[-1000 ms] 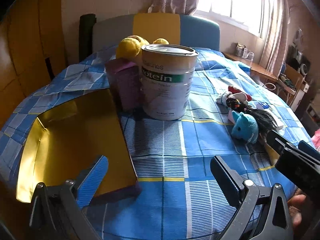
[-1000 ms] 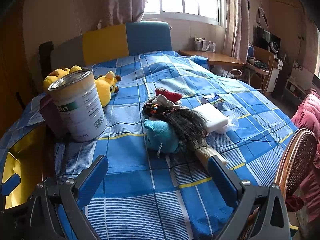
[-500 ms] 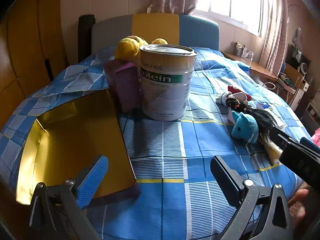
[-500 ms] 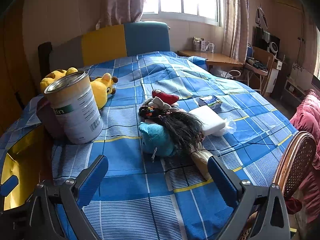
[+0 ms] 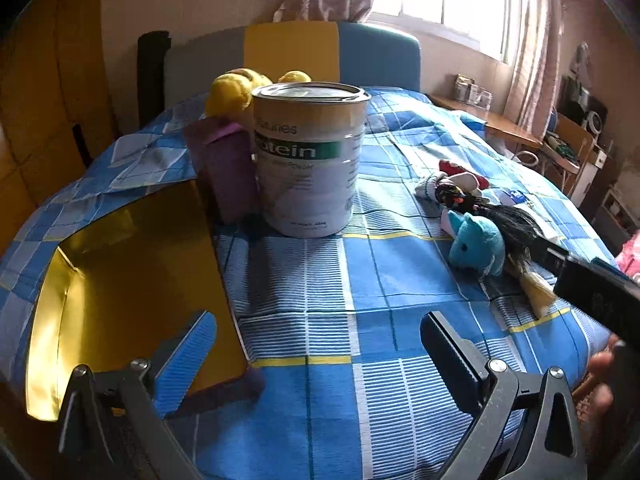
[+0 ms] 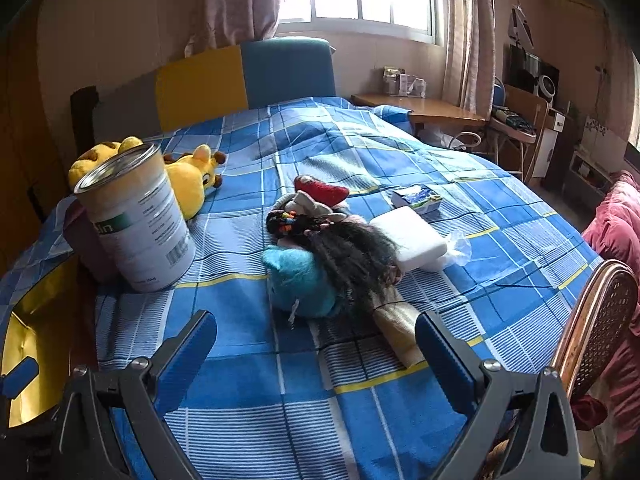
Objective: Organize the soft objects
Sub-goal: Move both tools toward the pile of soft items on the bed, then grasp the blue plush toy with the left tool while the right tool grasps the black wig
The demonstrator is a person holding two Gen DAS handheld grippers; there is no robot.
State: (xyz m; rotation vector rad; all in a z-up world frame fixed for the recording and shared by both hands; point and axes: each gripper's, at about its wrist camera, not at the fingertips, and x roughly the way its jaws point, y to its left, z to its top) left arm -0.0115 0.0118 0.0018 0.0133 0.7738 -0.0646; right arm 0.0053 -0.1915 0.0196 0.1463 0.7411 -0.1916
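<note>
The left claw (image 5: 318, 344) is spread wide and holds nothing. A gold box (image 5: 120, 280) lies to its left, a protein can (image 5: 308, 160) straight ahead. The right claw (image 6: 316, 338) is wide and empty too. Just ahead of it lie a blue plush toy (image 6: 300, 284) and a black-haired doll (image 6: 348, 252) on the bed (image 6: 360, 152).

The tin can (image 5: 308, 160) carries the only words that can be read. From the left wrist view its label shows "...atures" in grey letters near the top — the first letters are hidden — and below it "...otein" in white on a green band. From the right wrist view the same can (image 6: 136, 220) shows only "...ein" and a barcode; the small print is too blurred.
</note>
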